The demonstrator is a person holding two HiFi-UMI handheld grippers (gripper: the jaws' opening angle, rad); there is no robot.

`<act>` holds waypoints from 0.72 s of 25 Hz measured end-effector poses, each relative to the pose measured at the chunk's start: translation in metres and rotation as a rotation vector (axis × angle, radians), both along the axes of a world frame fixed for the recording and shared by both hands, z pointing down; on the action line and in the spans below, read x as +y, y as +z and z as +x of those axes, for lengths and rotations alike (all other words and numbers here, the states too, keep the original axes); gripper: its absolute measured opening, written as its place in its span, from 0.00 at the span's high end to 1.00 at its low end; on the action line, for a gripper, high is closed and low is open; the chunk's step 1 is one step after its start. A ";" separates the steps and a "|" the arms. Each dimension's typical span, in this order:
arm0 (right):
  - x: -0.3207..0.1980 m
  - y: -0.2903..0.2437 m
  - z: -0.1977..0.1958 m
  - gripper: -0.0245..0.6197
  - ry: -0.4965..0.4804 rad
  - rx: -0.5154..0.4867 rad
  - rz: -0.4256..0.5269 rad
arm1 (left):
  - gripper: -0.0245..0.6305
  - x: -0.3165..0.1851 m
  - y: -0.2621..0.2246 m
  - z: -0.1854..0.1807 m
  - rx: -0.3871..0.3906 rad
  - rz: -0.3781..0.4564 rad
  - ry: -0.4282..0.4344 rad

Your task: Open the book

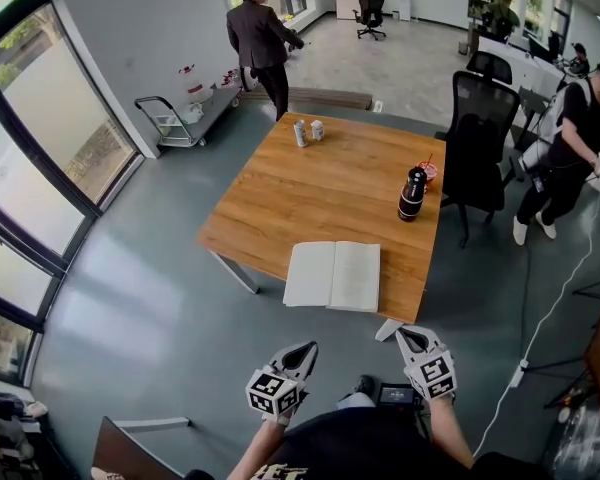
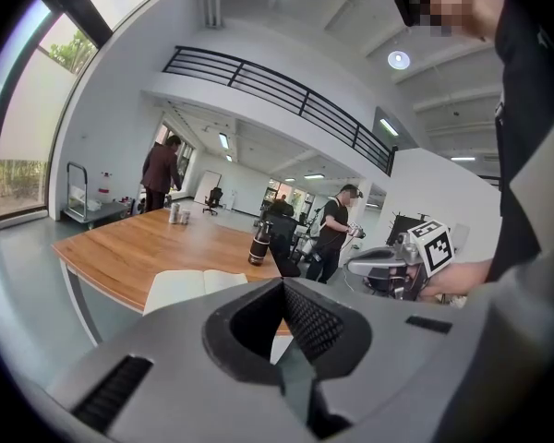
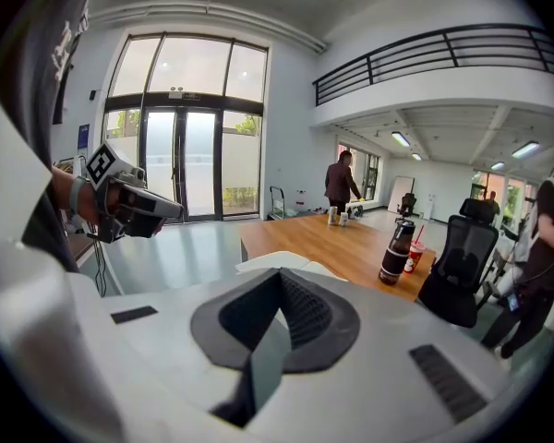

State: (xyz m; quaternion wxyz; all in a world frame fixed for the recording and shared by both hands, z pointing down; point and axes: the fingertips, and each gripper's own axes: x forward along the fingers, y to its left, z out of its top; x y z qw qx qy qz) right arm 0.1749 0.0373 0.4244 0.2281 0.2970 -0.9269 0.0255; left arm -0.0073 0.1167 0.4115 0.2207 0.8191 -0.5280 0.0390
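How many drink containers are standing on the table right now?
4. A can and a paler can stand together near the far edge; a black bottle stands near the right edge, a red cup just behind it. None looks hidden.

My head cam – high, steep down; gripper cams low, near level, short of near edge – all share table (image 1: pixel 320 188), book (image 1: pixel 332 275).
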 end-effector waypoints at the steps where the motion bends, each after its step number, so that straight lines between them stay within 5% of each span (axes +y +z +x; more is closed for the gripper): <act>1: -0.006 -0.003 0.002 0.98 -0.001 -0.005 0.005 | 0.96 -0.006 -0.002 0.004 0.000 0.005 0.003; 18: -0.063 -0.001 0.021 0.98 -0.074 -0.052 -0.004 | 0.96 -0.049 -0.002 0.054 -0.016 -0.007 -0.019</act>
